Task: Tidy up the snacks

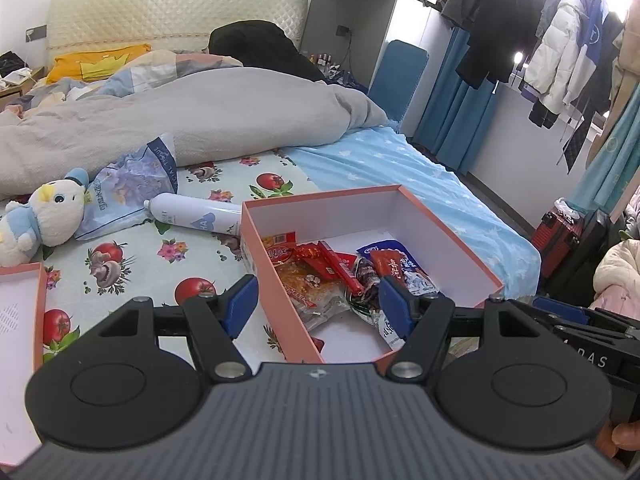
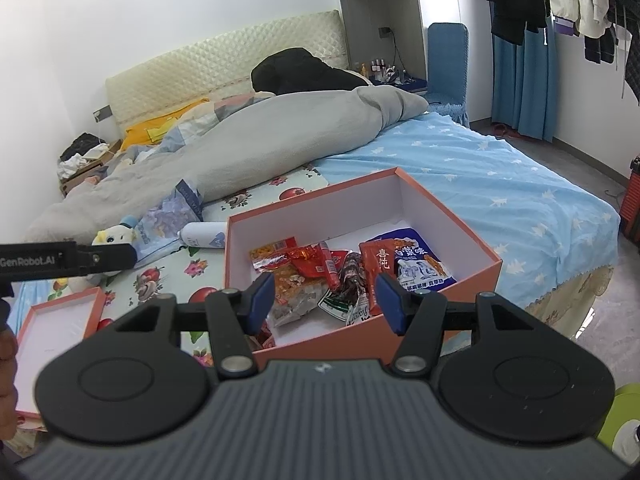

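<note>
An orange box (image 1: 448, 236) with a white inside stands on the bed and holds several snack packets (image 1: 320, 276). The box also shows in the right wrist view (image 2: 444, 216), with its snack packets (image 2: 316, 268). My left gripper (image 1: 318, 304) is open and empty, hovering above the box's near left corner. My right gripper (image 2: 326, 298) is open and empty above the box's near wall. A blue-purple snack bag (image 1: 128, 184) and a white bottle (image 1: 192, 216) lie on the sheet left of the box.
The box lid (image 2: 60, 320) lies upside down at the near left. A plush bird (image 1: 44, 212) lies beside the bag. A grey duvet (image 1: 180, 120) covers the far bed. The bed edge drops to the floor on the right (image 2: 600, 280).
</note>
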